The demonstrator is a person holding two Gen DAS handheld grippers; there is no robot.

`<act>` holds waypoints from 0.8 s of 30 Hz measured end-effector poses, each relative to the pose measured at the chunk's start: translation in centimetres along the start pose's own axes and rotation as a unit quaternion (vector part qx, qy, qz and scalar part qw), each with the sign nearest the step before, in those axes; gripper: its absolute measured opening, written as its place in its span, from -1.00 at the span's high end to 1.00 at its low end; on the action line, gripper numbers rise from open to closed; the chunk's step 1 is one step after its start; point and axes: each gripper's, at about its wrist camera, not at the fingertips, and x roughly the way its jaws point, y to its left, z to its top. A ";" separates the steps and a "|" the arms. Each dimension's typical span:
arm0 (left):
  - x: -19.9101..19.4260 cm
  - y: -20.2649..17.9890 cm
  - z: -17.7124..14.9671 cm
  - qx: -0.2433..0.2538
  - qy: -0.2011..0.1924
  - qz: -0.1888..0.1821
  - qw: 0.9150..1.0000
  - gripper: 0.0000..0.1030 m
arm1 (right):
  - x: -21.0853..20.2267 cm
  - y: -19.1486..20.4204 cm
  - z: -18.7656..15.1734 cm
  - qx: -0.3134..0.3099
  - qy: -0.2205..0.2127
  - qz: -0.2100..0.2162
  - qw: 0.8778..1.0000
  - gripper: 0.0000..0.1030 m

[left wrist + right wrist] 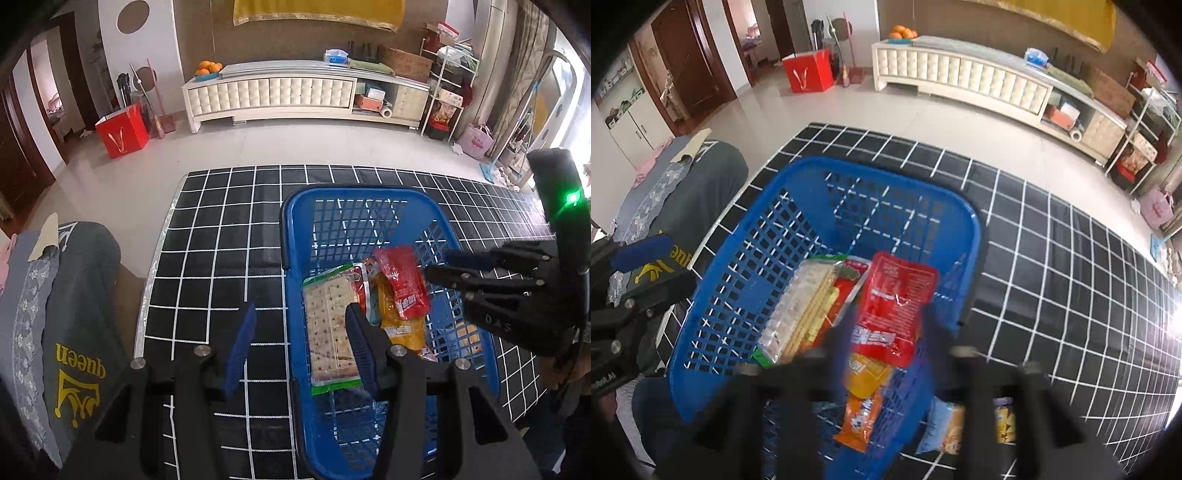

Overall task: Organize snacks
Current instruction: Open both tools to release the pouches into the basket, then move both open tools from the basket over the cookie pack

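Basket (369, 195): blue plastic, lattice walls; sitting on the black mat with white grid lines (221, 236); already loaded with several packets.

Red packet (895, 299): topmost in the basket; lying tilted over the orange packets; right at the tips of the right tool in the right wrist view; seen in the left wrist view (404, 282) just beside those tips; whether touched or clear, cannot tell.

Cracker pack (330, 328): clear wrap with green ends; flat along the basket's left side; in the right wrist view (798, 310) propped against the red-and-yellow pack next to it.

Orange packets (862, 398): under the red packet, on the basket floor toward the near wall.

Loose packets outside (975, 424): blue-and-yellow wrappers on the mat just beside the basket's right wall, partly hidden behind the tool.

Left gripper (299, 347): spread wide, nothing between the blue pads (242, 347); one finger over the mat, the other over the basket above the cracker pack; straddling the basket's left wall.

Right gripper (886, 332): blurred with motion in its own view; fingers apart on either side of the red packet's lower half; gripped or merely framed, cannot tell; from the left wrist view (439, 267) the tips look close together, green light glowing on the body behind.

Surroundings: grey cushion printed "queen" (74, 332) left of the mat; cream cabinet (295, 92) along the far wall.
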 end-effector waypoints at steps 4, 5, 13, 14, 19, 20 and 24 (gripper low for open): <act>-0.4 -0.3 -0.2 -0.003 -0.002 0.000 1.000 0.07 | -2.1 -0.4 -0.3 0.003 -0.023 -0.008 1.000 -0.35; -0.6 -0.5 -0.3 -0.004 -0.001 0.000 1.000 0.07 | -2.5 -0.5 -0.4 0.003 -0.028 -0.008 1.000 -0.38; -2.5 -3.5 -0.3 0.013 -0.020 -0.001 1.000 -0.30 | -6.9 -3.3 -2.0 0.013 -0.049 -0.016 0.999 -0.48; -2.7 -4.0 -0.2 0.016 -0.023 -0.002 1.000 -0.34 | -7.3 -3.7 -2.3 0.015 -0.050 -0.017 0.998 -0.51; -3.9 -7.2 -0.1 0.029 -0.035 -0.011 0.999 -0.40 | -9.4 -6.5 -4.0 0.028 -0.060 -0.031 0.997 -0.57; -4.1 -8.1 -0.2 0.035 -0.038 -0.014 0.999 -0.40 | -9.7 -7.0 -4.4 0.031 -0.062 -0.032 0.997 -0.58; -4.2 -11.4 -0.8 0.066 -0.043 -0.017 0.997 -0.41 | -10.6 -9.3 -6.2 0.046 -0.064 -0.040 0.996 -0.61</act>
